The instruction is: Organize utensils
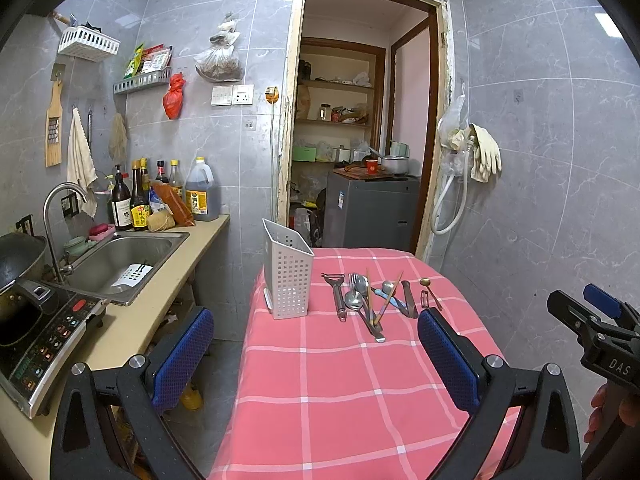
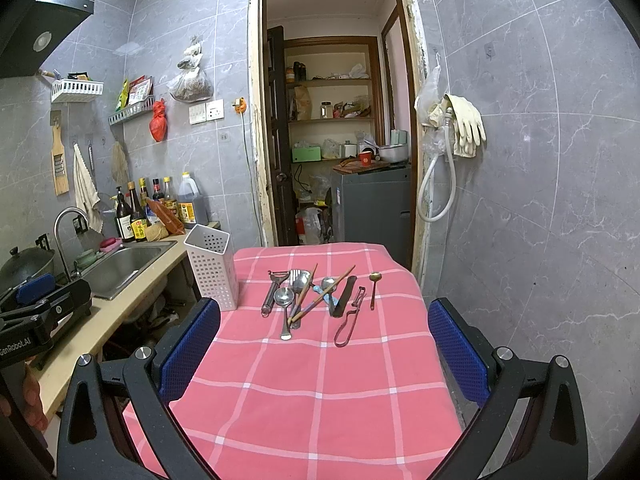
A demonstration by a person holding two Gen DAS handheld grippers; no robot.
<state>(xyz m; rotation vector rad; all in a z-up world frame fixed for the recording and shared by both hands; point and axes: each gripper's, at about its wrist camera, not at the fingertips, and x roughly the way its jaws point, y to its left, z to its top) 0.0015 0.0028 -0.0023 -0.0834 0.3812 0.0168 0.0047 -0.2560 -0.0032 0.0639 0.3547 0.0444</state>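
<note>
Both hand-held grippers hang above the near end of the bench (image 2: 320,400), which is covered in a pink checked cloth. The left hand-held gripper (image 1: 316,356) is released, its blue pads spread wide with nothing between them; the right hand-held gripper (image 2: 324,348) is likewise spread and grasps nothing.

In the right wrist view the utensils lie in a loose row across the far half of the bench, toward 12 o'clock from the gripper. The white perforated utensil holder (image 2: 212,266) stands upright at the far left corner, at about 11 o'clock. Just right of it lie a steel peeler (image 2: 274,290), then a heap of spoons and a fork (image 2: 294,292) with wooden chopsticks (image 2: 320,298) crossing over them. Further right are a dark-handled knife (image 2: 344,296), a red-framed peeler (image 2: 350,320), and a small gold spoon (image 2: 374,290) at 1 o'clock, apart from the rest.
</note>
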